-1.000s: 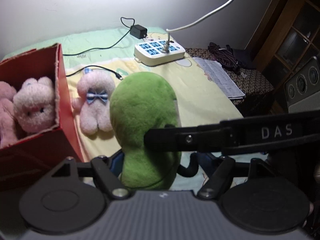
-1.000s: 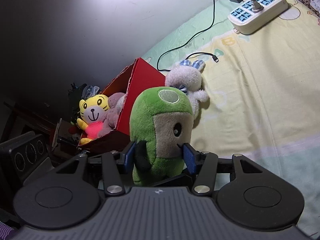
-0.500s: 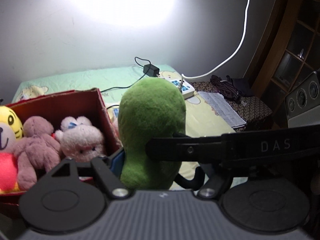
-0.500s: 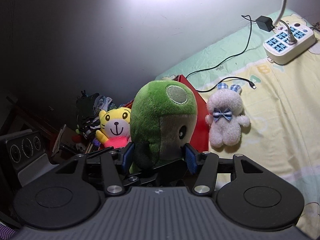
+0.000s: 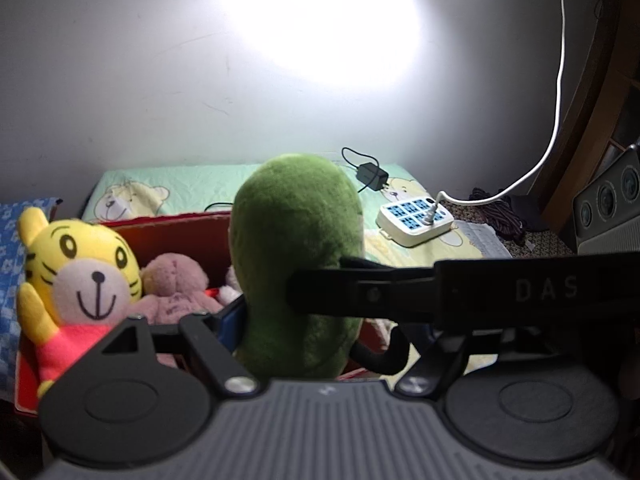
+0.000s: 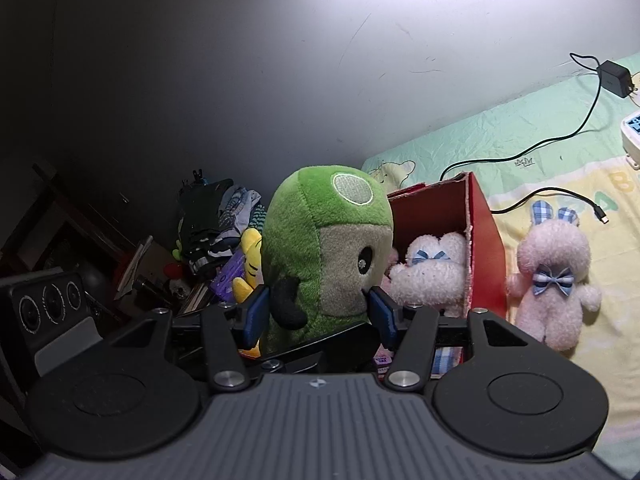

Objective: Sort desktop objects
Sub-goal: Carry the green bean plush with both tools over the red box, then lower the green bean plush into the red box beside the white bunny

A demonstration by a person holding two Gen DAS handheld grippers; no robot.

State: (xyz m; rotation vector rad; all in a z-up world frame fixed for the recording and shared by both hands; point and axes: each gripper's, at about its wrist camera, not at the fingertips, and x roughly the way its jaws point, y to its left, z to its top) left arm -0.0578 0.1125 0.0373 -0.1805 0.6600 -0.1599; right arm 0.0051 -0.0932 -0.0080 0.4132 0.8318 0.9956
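Here, nearest each lens, sit the ribbed grey housing and round black discs of the gripper bodies. The right gripper point(image 6: 318, 312) has its blue pads pressed against both sides of the green plush point(image 6: 326, 248), a rounded, fuzzy, egg-shaped toy with a beige face, one black eye and a stitched pale disc on its crown; a stubby black arm pokes out beside the left pad. The left gripper point(image 5: 320, 328) meets the same green plush point(image 5: 298, 264) from behind. One blue pad touches its left flank, while the other finger is hidden behind the black bar lettered DAS, so that side's contact cannot be seen. The left jaws are slowly widening with the toy between them.

The toy hangs upright over the open red cardboard box point(image 6: 482, 248), whose torn top edge is rough. Inside lie a yellow tiger point(image 5: 78, 276), a mauve bear point(image 5: 174, 284) and a fluffy white bunny point(image 6: 432, 268), partly hidden by the plush. Beside the box, on the soft printed sheet point(image 6: 560, 148), lies a pale rabbit point(image 6: 554, 276) with a checked bow. Farther off are a white power strip point(image 5: 416, 220) and black adapter point(image 5: 372, 176). The left background is dark clutter.
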